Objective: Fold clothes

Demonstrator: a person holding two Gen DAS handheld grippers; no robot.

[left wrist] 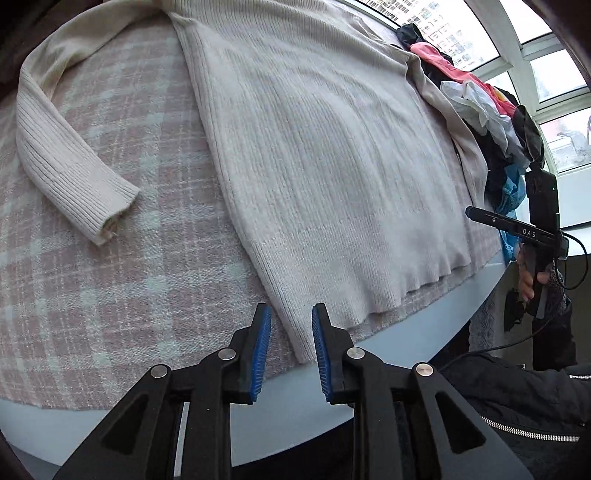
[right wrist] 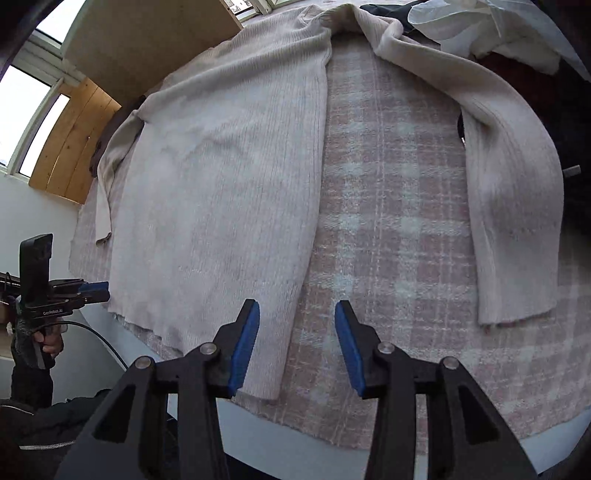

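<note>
A cream ribbed sweater (left wrist: 314,147) lies flat, front up, on a pink plaid cloth (left wrist: 110,277). One sleeve (left wrist: 62,166) stretches out to the left, its cuff toward me. My left gripper (left wrist: 291,314) is open just over the sweater's near left hem corner, its blue pads off the knit. In the right wrist view the sweater (right wrist: 221,184) fills the left half and its other sleeve (right wrist: 517,221) runs down the right. My right gripper (right wrist: 297,310) is open beside the near right hem corner, holding nothing. Each gripper also shows from the side in the other view: right gripper (left wrist: 471,213), left gripper (right wrist: 99,288).
A pile of mixed clothes (left wrist: 480,103) lies along the far right of the table by the windows; a white garment (right wrist: 480,29) shows at the top. The pale table edge (left wrist: 332,398) curves just before me. A wooden board (right wrist: 74,147) leans at the left. A person's dark jacket (left wrist: 535,406) is close.
</note>
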